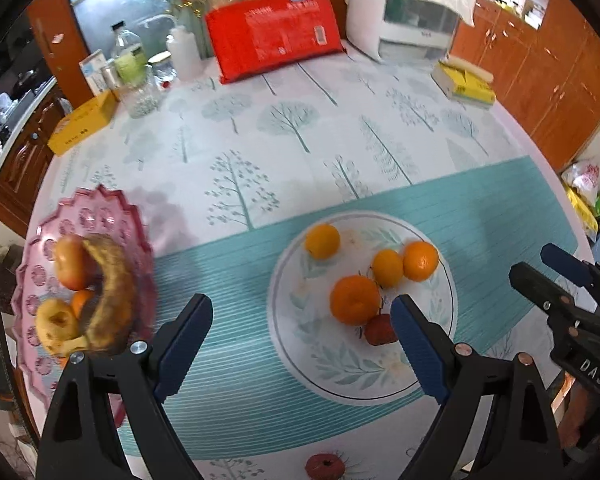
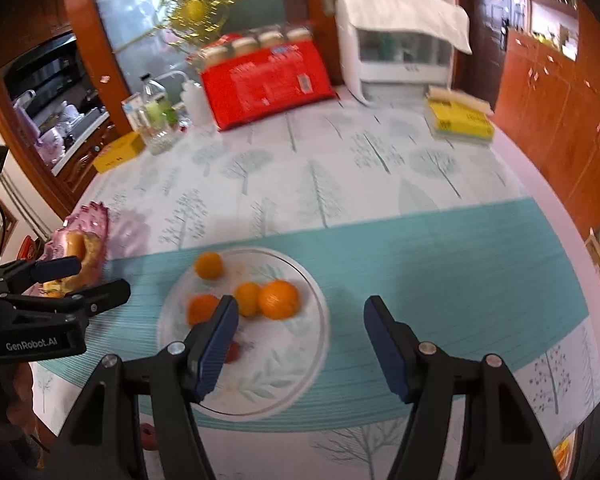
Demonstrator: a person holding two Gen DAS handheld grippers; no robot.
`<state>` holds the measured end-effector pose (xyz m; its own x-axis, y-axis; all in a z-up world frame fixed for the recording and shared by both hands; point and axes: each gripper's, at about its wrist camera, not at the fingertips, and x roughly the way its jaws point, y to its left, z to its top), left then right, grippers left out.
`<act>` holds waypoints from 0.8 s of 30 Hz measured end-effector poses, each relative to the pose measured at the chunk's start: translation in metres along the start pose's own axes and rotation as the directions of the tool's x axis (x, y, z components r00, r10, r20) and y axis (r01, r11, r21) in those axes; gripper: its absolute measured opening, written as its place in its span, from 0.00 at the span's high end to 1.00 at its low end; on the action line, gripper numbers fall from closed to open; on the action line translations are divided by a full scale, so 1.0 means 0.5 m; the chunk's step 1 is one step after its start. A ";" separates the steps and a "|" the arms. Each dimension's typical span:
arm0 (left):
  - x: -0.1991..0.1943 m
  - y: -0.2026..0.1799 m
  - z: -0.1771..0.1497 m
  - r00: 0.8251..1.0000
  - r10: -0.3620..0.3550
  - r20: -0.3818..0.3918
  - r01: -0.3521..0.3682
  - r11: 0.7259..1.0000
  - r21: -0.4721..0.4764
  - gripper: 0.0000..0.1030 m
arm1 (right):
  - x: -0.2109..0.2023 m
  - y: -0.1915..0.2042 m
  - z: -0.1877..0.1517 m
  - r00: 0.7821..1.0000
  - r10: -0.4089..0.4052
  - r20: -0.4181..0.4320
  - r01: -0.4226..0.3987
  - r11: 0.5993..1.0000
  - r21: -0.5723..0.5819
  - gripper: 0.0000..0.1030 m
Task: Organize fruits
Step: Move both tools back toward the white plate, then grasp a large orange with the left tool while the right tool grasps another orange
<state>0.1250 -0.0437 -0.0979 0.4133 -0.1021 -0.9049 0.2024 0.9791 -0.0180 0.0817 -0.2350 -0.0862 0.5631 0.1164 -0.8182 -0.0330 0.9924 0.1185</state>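
Observation:
A white leaf-patterned plate [image 1: 340, 380] [image 2: 276, 380] on the teal stripe holds several oranges, the largest [image 1: 355, 300] [image 2: 279, 299] near its middle, and a small red fruit [image 1: 380, 330] [image 2: 234, 352]. At the table's left edge a pink scalloped bowl [image 1: 100, 208] [image 2: 96, 216] holds a browned banana [image 1: 112, 292], an apple [image 1: 72, 262] and other fruit. My left gripper [image 1: 304, 304] [image 2: 100, 278] hovers open above the plate's left side, with nothing between its fingers. Also open with nothing held, my right gripper [image 2: 300, 308] [image 1: 530, 262] hangs over the plate's right part.
Another red fruit [image 1: 325, 466] [image 2: 150, 436] lies on the cloth in front of the plate. At the back stand a red package [image 1: 272, 40], bottles [image 1: 130, 60], a yellow box [image 1: 82, 122], a white appliance [image 1: 412, 12] and yellow packs [image 1: 464, 84]. Wooden cabinets [image 1: 540, 80] flank the right.

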 end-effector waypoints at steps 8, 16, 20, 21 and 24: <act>0.082 -0.034 -0.011 0.998 -0.012 -0.068 0.014 0.999 0.033 0.13 | 0.059 -0.056 -0.024 0.998 0.017 -0.057 -0.017 1.000 0.006 0.36; 0.145 -0.034 -0.003 0.988 -0.083 -0.130 0.079 0.996 -0.032 0.19 | 0.122 -0.033 -0.013 0.991 0.091 -0.100 -0.096 0.994 -0.046 0.36; 0.175 -0.037 -0.002 0.979 -0.112 -0.169 0.103 0.993 -0.061 0.26 | 0.160 -0.021 -0.006 0.984 0.122 -0.130 -0.134 0.987 -0.088 0.36; 0.181 -0.037 -0.001 0.977 -0.120 -0.176 0.110 0.992 -0.068 0.27 | 0.166 -0.017 -0.005 0.983 0.127 -0.136 -0.141 0.985 -0.098 0.36; 0.198 -0.041 -0.001 0.971 -0.137 -0.198 0.124 0.989 -0.076 0.34 | 0.184 -0.009 -0.005 0.979 0.134 -0.155 -0.156 0.977 -0.144 0.36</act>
<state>0.1614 -0.0737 -0.1871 0.1972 -0.1981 -0.9601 0.1837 0.9695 -0.1623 0.1316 -0.2286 -0.1635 0.4188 0.2529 -0.8722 -0.2394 0.9572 0.1626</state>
